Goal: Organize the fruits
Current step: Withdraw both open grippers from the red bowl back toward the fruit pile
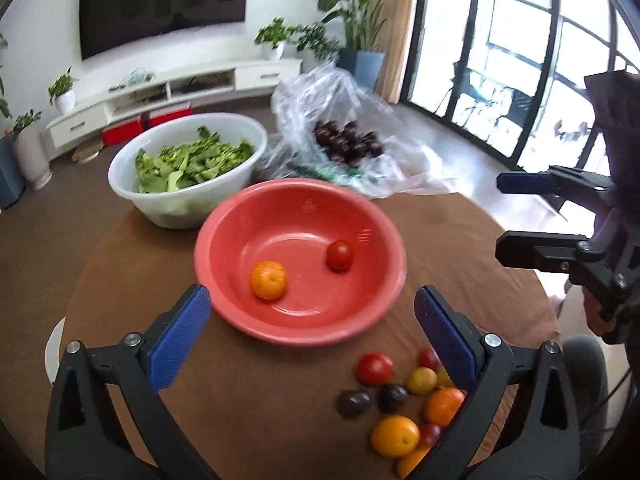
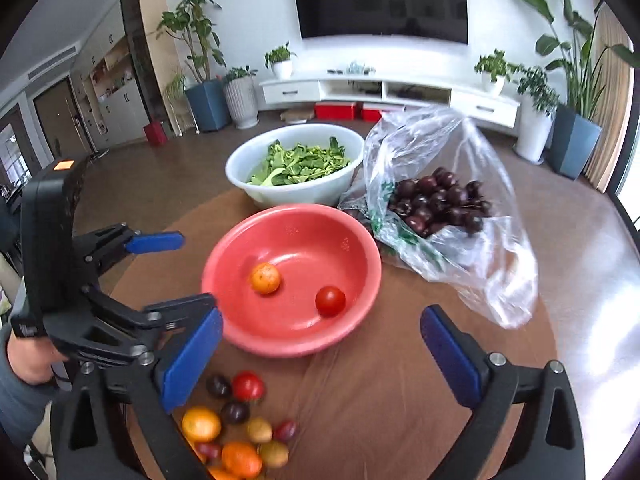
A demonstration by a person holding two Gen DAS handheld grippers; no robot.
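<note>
A red bowl (image 1: 224, 264) (image 2: 360, 276) on the round brown table holds one orange (image 1: 268, 280) (image 2: 265, 278) and one red tomato (image 1: 339, 255) (image 2: 330, 301). A pile of loose fruit lies on the table nearer me: a red tomato (image 1: 375, 368) (image 2: 248, 386), oranges (image 1: 395, 436) (image 2: 201, 424), dark plums (image 1: 354, 403) (image 2: 218, 386) and small yellow fruits (image 1: 421, 380) (image 2: 259, 430). My left gripper (image 1: 310, 334) (image 2: 182, 270) is open and empty over the bowl's near rim. My right gripper (image 2: 322, 354) (image 1: 498, 216) is open and empty, above the table in front of the bowl.
A white bowl (image 1: 120, 184) (image 2: 240, 176) of green leaves stands behind the red bowl. A clear plastic bag (image 1: 340, 96) (image 2: 500, 280) with dark cherries (image 1: 348, 144) (image 2: 438, 202) lies to the right of both bowls. The table edge curves around on all sides.
</note>
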